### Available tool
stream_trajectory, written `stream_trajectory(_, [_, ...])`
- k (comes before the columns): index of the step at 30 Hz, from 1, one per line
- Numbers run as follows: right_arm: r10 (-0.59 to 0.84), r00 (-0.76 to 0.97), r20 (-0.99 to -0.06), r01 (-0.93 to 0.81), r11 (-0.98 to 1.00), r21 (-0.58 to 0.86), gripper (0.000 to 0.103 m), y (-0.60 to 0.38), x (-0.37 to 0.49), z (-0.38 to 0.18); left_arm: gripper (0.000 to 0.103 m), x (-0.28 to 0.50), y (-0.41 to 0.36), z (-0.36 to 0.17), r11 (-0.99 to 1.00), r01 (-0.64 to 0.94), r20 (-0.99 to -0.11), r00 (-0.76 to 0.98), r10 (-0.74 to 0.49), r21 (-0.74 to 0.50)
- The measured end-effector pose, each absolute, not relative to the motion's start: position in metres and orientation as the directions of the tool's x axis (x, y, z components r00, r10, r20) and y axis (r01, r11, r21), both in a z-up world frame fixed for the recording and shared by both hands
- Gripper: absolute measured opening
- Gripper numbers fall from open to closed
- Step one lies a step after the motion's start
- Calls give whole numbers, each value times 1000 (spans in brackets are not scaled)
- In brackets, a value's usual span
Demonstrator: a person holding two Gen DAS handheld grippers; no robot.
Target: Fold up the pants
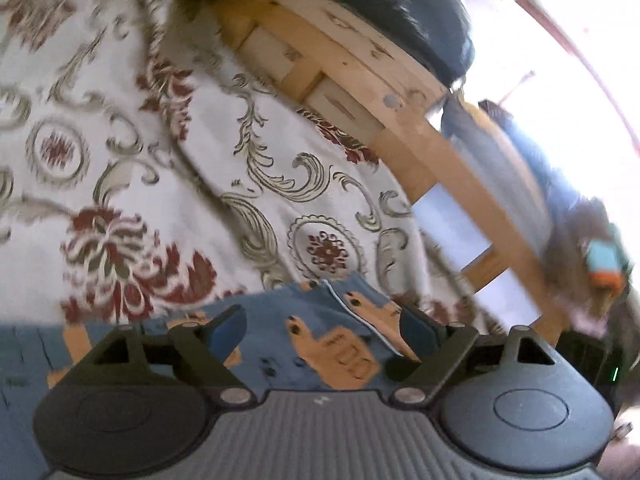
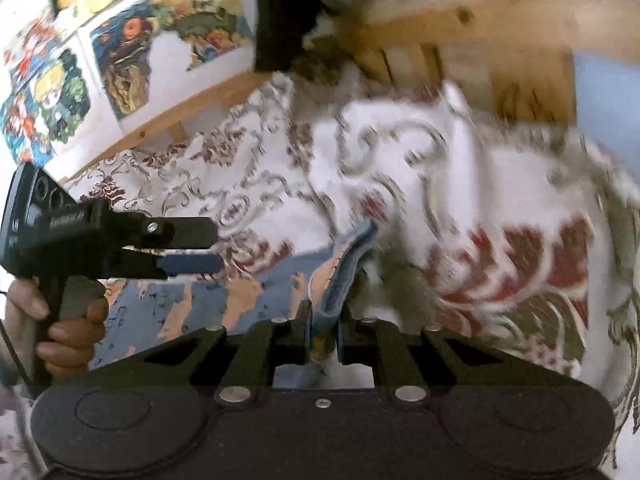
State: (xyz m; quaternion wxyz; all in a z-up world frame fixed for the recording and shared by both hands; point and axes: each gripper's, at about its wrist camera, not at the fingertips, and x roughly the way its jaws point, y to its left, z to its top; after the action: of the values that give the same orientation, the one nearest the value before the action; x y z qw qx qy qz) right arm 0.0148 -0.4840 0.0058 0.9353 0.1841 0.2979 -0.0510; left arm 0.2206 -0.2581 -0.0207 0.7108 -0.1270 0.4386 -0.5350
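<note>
A white cloth (image 1: 208, 152) patterned with dark red flowers and grey scrolls covers most of both views; it lies rumpled, with a long crease running through it. Behind it stands a pale wooden frame (image 1: 360, 80) with slats, and a dark cushion (image 1: 420, 12) rests on top of it. In the right wrist view a wall hanging (image 2: 80, 60) with bright cartoon panels shows at the upper left, above a wooden rail.

The pants (image 2: 224, 300) lie on the cloth, close in front of both claws. They are blue with orange printed figures, and one edge is lifted into a raised fold.

The right gripper (image 2: 323, 328) is clenched on that raised fold of the pants, the blue fabric pinched upright between its two narrow fingers. The left gripper (image 1: 320, 328) is spread wide, its blue-padded fingers (image 1: 228, 328) well apart above the pants; fabric shows between them but nothing is grasped. From the right wrist view the left gripper (image 2: 192, 248) appears side on, hovering over the pants, with a hand (image 2: 60, 324) wrapped around its handle.

Far right in the left wrist view, a small blue and orange object (image 1: 604, 264) is too blurred to tell
</note>
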Motion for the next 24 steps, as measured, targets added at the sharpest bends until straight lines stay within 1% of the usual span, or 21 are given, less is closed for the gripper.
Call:
stream_trajectory(2, [-13,839,-544,188,945,269,12,-463,18,17,88,224,-247,-16,395,610,-476,33,-879,-687])
stream_trajectory(5, [-32,859,-510,118,984,135,12,-421,30,32,89,228,-228,-7,408,582,-481,32,-876,-703])
stream_trajectory(8, [32,865,-501,-12,999,42,12,-376,42,39,90,235,-202,-2,423,564,-483,49,-874,-709])
stream_trajectory(12, [109,836,-538,-183,979,-87,12,-325,50,32,92,245,-156,-19,435,465,-452,83,-888,-771])
stream_trajectory(14, [153,802,-577,-258,961,-103,12,-306,54,19,92,249,-134,-40,444,378,-440,101,-892,-813])
stream_trajectory(18, [181,753,-633,-334,933,-130,12,-278,64,-8,91,252,-110,-81,492,249,-473,136,-870,-834])
stream_trajectory(19, [176,748,-640,-341,929,-144,13,-276,64,-13,87,252,-106,-90,501,228,-481,141,-865,-835])
stream_trajectory(20, [173,745,-645,-346,926,-151,14,-274,64,-17,83,251,-103,-94,506,229,-482,153,-862,-832])
stream_trajectory(22, [164,744,-647,-348,923,-166,18,-273,61,-22,83,250,-102,-94,509,255,-480,168,-861,-822])
stream_trajectory(23, [157,746,-647,-349,920,-179,22,-272,60,-24,81,250,-104,-93,515,262,-485,172,-857,-816])
stream_trajectory(24, [148,751,-644,-349,916,-197,29,-272,58,-25,81,250,-106,-92,523,269,-493,173,-852,-809])
